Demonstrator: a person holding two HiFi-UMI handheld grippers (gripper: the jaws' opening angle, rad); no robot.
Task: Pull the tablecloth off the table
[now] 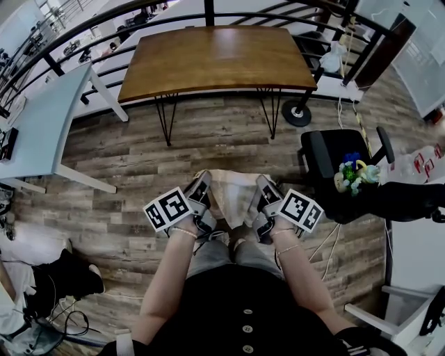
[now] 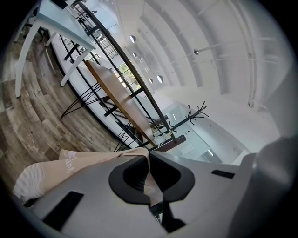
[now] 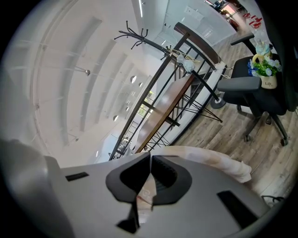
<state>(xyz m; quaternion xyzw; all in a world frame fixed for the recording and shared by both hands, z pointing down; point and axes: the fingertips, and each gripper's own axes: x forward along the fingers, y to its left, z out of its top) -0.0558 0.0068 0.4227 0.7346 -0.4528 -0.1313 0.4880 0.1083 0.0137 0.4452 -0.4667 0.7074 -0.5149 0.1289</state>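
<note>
The cream tablecloth (image 1: 233,193) hangs bunched between my two grippers, close to my body and above the floor, well clear of the table. The brown wooden table (image 1: 215,55) stands bare farther ahead. My left gripper (image 1: 202,182) is shut on the cloth's left edge, and my right gripper (image 1: 265,185) is shut on its right edge. In the left gripper view the left gripper (image 2: 149,157) pinches the tablecloth (image 2: 51,167), which spills to the left. In the right gripper view the right gripper (image 3: 151,160) clamps a fold of the tablecloth (image 3: 219,160), which drapes off to the right.
A black office chair (image 1: 327,149) carrying a flower pot (image 1: 351,172) stands at the right. A pale blue table (image 1: 35,118) is at the left, a black bag (image 1: 69,278) with cables lies on the floor at lower left, and a dark railing (image 1: 104,17) runs behind the wooden table.
</note>
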